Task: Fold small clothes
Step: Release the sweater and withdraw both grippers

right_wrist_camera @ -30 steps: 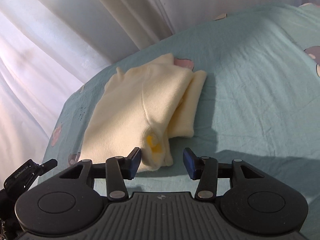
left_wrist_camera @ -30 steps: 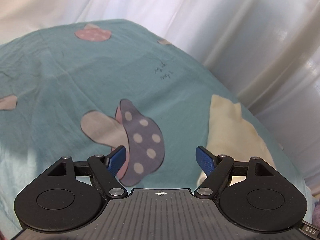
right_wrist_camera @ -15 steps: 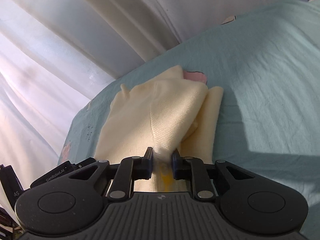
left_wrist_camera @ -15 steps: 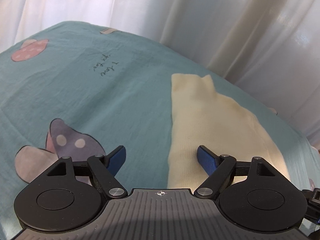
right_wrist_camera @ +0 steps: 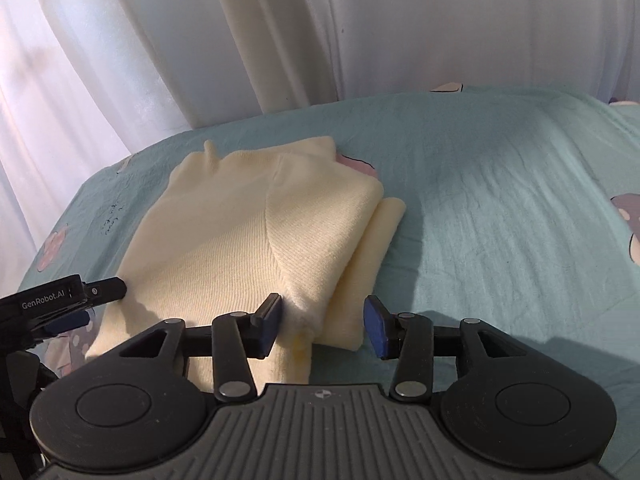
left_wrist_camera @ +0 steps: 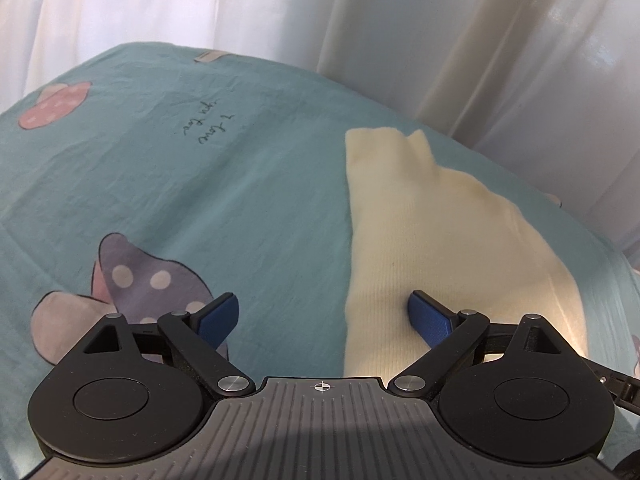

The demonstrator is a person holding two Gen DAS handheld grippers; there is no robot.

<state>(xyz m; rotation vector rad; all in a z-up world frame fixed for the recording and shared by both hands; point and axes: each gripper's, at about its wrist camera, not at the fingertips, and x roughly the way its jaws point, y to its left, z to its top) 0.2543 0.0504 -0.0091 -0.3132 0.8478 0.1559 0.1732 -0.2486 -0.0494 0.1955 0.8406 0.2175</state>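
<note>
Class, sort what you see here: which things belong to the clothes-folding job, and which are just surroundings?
Job:
- cream knit garment
- left gripper, open
- right gripper, just opened

Surroundings:
- teal patterned bedsheet
- white curtains

"What did your tongs look like?"

"My left gripper (left_wrist_camera: 323, 317) and right gripper (right_wrist_camera: 323, 327) matched: black ribbed bodies, a round disc at each side, black link arms with silver screws, blue textured pads (left_wrist_camera: 430, 318), a small white crosshair mark (left_wrist_camera: 321, 386) in the middle."

"Any lettering?"

"White 'GenRobot.AI' on the left one's side."
</note>
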